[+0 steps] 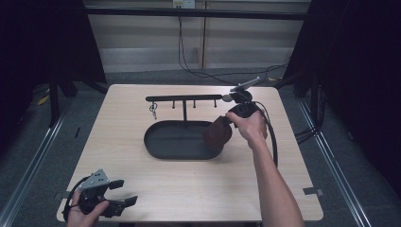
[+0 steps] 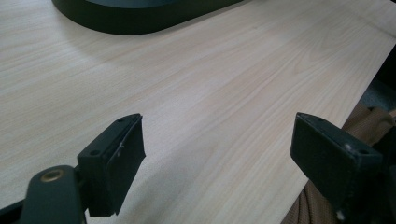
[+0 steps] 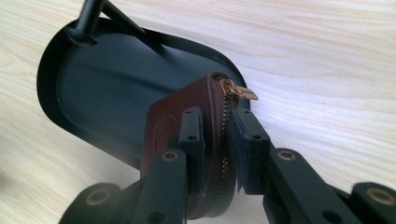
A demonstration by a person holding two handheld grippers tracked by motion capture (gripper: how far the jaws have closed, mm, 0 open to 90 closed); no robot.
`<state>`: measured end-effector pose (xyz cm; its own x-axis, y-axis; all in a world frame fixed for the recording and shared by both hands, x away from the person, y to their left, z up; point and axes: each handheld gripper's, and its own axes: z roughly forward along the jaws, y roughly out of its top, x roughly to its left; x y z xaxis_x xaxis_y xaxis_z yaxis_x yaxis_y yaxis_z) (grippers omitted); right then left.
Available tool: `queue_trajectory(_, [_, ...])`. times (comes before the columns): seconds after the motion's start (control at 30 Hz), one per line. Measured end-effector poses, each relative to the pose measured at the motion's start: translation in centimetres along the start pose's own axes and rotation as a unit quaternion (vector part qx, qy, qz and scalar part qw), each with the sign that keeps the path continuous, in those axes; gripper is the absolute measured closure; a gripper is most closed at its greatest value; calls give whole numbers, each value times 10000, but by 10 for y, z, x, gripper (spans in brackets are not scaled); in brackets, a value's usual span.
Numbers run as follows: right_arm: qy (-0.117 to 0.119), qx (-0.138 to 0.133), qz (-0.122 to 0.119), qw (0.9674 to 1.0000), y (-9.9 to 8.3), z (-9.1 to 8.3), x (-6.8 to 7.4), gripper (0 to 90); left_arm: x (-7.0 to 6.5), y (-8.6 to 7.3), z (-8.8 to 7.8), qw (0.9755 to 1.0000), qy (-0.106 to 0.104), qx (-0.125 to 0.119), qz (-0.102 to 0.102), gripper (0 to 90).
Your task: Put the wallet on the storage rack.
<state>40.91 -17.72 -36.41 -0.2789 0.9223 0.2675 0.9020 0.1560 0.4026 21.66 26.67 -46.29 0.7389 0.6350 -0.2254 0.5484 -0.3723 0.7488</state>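
My right gripper (image 3: 217, 154) pinches the brown pouch (image 3: 187, 116) by its zipper edge over the tray (image 3: 51, 60), left gripper (image 2: 217, 163) spread empty; that thin bite could slip.

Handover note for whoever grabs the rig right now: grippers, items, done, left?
Right gripper: shut on the brown zip wallet, held over the right end of the black oval tray.
Left gripper: open, holding nothing, at the table's near-left corner.
Keys hang on the hook rack rising from the tray.
Done: wallet grasped.
Left: probably to set it in the tray, then release.
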Motion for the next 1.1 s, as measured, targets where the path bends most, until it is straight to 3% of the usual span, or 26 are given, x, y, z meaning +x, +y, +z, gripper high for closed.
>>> queue_trajectory(0.5, [376, -209, 221, 9988, -8, 44, -1, 751, 0, 0, 0, 10000, -10, 14, -5, 176])
queue_trajectory(0.7, [601, -386, 392, 9967, -15, 60, -4, 750, 0, 0, 0, 10000, -16, 15, -14, 176])
queue_trajectory(0.73, [618, -402, 391, 9965, -16, 62, -5, 749, 0, 0, 0, 10000, -18, 14, -13, 176])
queue_trajectory(0.77, [577, -486, 395, 9964, -18, 62, -6, 851, 0, 0, 0, 10000, -18, 10, -12, 176])
queue_trajectory(1.0, [571, -454, 393, 9966, -25, 74, -11, 848, 1, 0, 0, 10000, -17, 21, -13, 176])
queue_trajectory(1.1, [567, -538, 342, 9963, -25, 72, -9, 827, 1, 0, 0, 10000, -21, 22, -9, 176])
